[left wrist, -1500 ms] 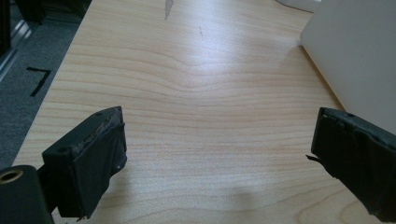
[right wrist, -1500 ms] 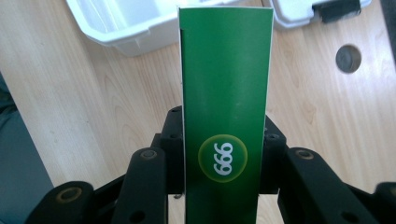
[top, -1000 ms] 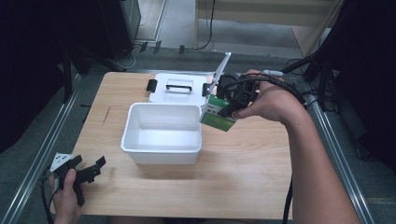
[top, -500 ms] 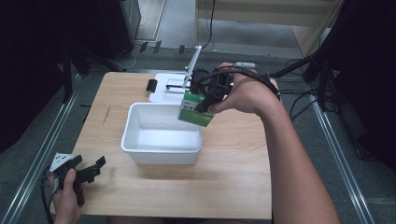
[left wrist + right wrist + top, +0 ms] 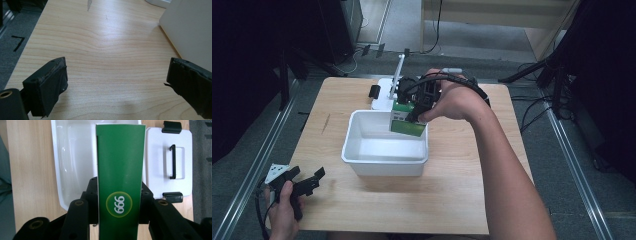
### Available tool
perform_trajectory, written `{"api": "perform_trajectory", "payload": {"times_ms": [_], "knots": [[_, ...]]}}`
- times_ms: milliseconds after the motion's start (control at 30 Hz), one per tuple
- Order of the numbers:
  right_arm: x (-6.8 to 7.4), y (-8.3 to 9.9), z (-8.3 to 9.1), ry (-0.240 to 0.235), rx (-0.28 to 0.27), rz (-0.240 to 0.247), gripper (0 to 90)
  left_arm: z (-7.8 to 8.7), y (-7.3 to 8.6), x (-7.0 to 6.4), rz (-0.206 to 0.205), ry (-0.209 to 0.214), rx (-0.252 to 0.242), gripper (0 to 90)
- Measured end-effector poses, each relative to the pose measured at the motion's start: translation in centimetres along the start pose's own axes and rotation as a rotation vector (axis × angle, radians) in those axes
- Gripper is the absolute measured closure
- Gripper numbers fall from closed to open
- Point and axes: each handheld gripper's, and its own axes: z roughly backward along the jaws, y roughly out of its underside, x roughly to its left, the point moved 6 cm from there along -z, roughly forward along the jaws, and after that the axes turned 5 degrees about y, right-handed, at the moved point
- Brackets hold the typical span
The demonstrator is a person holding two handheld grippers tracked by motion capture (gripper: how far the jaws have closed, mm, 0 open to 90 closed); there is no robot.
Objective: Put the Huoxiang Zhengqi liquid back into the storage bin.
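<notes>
My right gripper [image 5: 412, 112] is shut on a green box [image 5: 407, 119] and holds it over the far right part of the white bin [image 5: 362, 156]. In the right gripper view the green box [image 5: 120, 177], with a round "666" mark, stands between the two black jaws above the white bin [image 5: 67, 162]. The bin's white lid [image 5: 170, 160], with black clips and a handle, lies flat just beyond the bin. My left gripper [image 5: 304, 182] rests open at the table's near left corner, its fingers [image 5: 47, 85] wide apart over bare wood.
The wooden table [image 5: 472, 200] has open surface in front of and to the right of the bin. A metal rail [image 5: 252, 170] runs along the left side. The bin's side wall [image 5: 190, 30] stands close to the right of the left gripper.
My right gripper has carried the green box leftward from beside the bin's right edge to above the bin. The left gripper has stayed put.
</notes>
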Motion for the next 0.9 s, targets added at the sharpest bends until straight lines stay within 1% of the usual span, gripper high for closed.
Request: {"api": "perform_trajectory", "payload": {"times_ms": [133, 200, 233, 300, 433, 567, 667, 700, 733, 767, 800, 833, 900], "knots": [[0.1, -0.2, -1.0, 0.0, 0.018, 0.029, 64.4, 0.0, 0.0, 0.0, 0.0, 0.001, -0.001, 4.0], [0.2, -0.3, -1.4, -0.002, 0.02, 0.032, 64.4, 0.0, 0.0, 0.0, -0.002, 0.001, 0.001, 4.0], [0.3, -0.2, -1.6, -0.002, 0.034, 0.024, 64.4, 0.0, 0.0, 0.0, -0.001, 0.0, 0.0, 4.0], [0.2, -0.3, -2.1, -0.006, 0.028, 0.045, 64.4, 0.0, 0.0, 0.0, 0.002, 0.001, -0.002, 4.0], [0.2, 0.0, -2.9, 0.001, 0.058, 0.034, 64.4, 0.0, 0.0, 0.0, 0.001, 0.001, -0.001, 4.0], [0.2, 0.4, -3.7, 0.006, 0.082, 0.052, 64.3, 0.0, 0.0, 0.0, 0.002, 0.001, -0.003, 4.0], [0.2, 0.6, -4.1, 0.0, 0.086, 0.062, 64.3, 0.0, 0.0, 0.1, 0.0, 0.002, -0.002, 4.0], [0.3, 0.7, -4.2, -0.001, 0.094, 0.053, 64.3, 0.0, 0.0, 0.1, 0.0, 0.002, -0.001, 4.0], [0.1, 0.7, -4.5, -0.004, 0.087, 0.066, 64.3, 0.0, 0.0, 0.1, 0.0, 0.002, -0.001, 4.0], [0.2, 0.8, -4.6, -0.001, 0.099, 0.047, 64.3, 0.0, 0.0, 0.1, -0.001, 0.002, -0.001, 4.0], [0.1, 0.8, -4.8, -0.005, 0.093, 0.053, 64.3, 0.0, 0.0, 0.1, -0.001, 0.003, 0.001, 4.0], [0.2, 0.9, -4.9, -0.005, 0.097, 0.049, 64.3, 0.0, 0.0, 0.1, -0.002, 0.003, 0.001, 4.0], [0.2, 0.9, -5.3, -0.012, 0.099, 0.056, 64.2, 0.0, 0.0, 0.1, -0.003, 0.002, 0.002, 4.0]]}}
